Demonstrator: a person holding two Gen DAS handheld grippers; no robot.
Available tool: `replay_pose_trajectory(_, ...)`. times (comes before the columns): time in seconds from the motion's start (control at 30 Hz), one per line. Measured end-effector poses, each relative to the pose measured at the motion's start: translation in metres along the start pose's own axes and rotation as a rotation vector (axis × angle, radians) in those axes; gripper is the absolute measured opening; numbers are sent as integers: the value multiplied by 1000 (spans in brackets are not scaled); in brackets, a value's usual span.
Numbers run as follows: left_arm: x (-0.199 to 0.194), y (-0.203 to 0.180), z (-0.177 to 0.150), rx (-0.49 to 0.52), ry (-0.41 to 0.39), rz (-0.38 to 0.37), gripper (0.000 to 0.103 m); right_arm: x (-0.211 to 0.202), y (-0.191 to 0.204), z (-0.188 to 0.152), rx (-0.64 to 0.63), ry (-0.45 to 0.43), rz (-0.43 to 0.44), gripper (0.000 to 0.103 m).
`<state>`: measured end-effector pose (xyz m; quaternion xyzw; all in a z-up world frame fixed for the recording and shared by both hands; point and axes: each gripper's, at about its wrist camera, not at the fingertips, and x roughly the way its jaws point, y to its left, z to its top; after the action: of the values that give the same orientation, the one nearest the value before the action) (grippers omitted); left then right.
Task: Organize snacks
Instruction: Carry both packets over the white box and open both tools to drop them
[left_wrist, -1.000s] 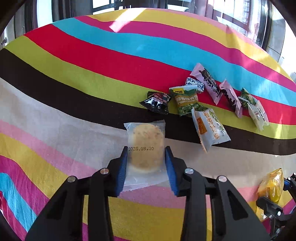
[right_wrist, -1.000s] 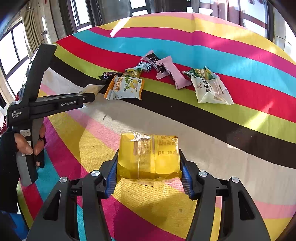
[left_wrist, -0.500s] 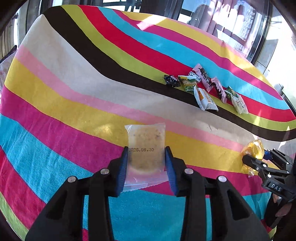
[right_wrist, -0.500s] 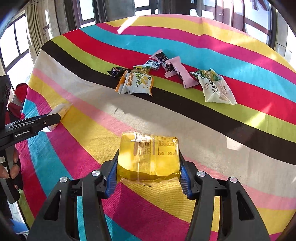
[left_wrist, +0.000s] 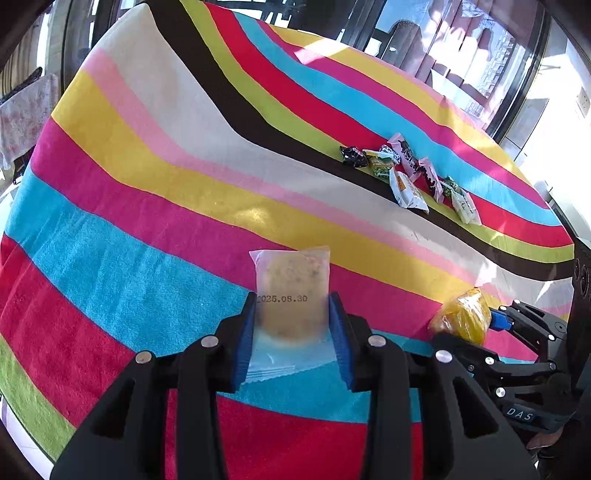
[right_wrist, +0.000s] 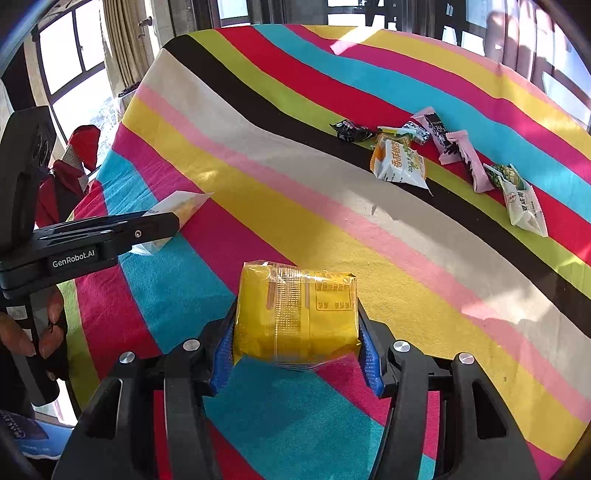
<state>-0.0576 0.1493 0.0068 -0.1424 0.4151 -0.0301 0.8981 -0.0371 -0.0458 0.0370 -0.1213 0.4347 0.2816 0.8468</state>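
Note:
My left gripper (left_wrist: 292, 314) is shut on a clear packet with a round pale biscuit (left_wrist: 291, 291), date stamp facing me, held above the blue stripe. My right gripper (right_wrist: 297, 325) is shut on a yellow wrapped snack (right_wrist: 297, 314), over the pink and blue stripes. The right wrist view shows the left gripper (right_wrist: 162, 221) at the left with its clear packet (right_wrist: 177, 206). From the left wrist camera the right gripper (left_wrist: 480, 321) appears at the right with the yellow snack (left_wrist: 463, 314). A row of small snack packets (right_wrist: 439, 155) lies far off on the black and green stripes.
A striped cloth (left_wrist: 147, 192) covers the whole table, and its left edge drops off near windows and a curtain (right_wrist: 125, 44). A person's fingers (right_wrist: 44, 332) grip the left handle. The white-and-orange packet (left_wrist: 406, 188) is nearest in the far row.
Both grippers have drawn back toward the near side of the table with their packets still held. The row of snacks now sits farther away and to the right.

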Motion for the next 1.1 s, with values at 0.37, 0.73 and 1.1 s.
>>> replay_pose_trajectory(0.37,-33,40,-17,-84,-35,-11,37,13,64,12,-123,25,84,54)
replay_pose_trajectory(0.73,-68,78,-36,-123,-70,46,37,23,125,20,-241,38,169,54)
replay_pose_trajectory(1.1,-104,111,-62,-160,-70,101,37,21,180,13,-334,49,255,54)
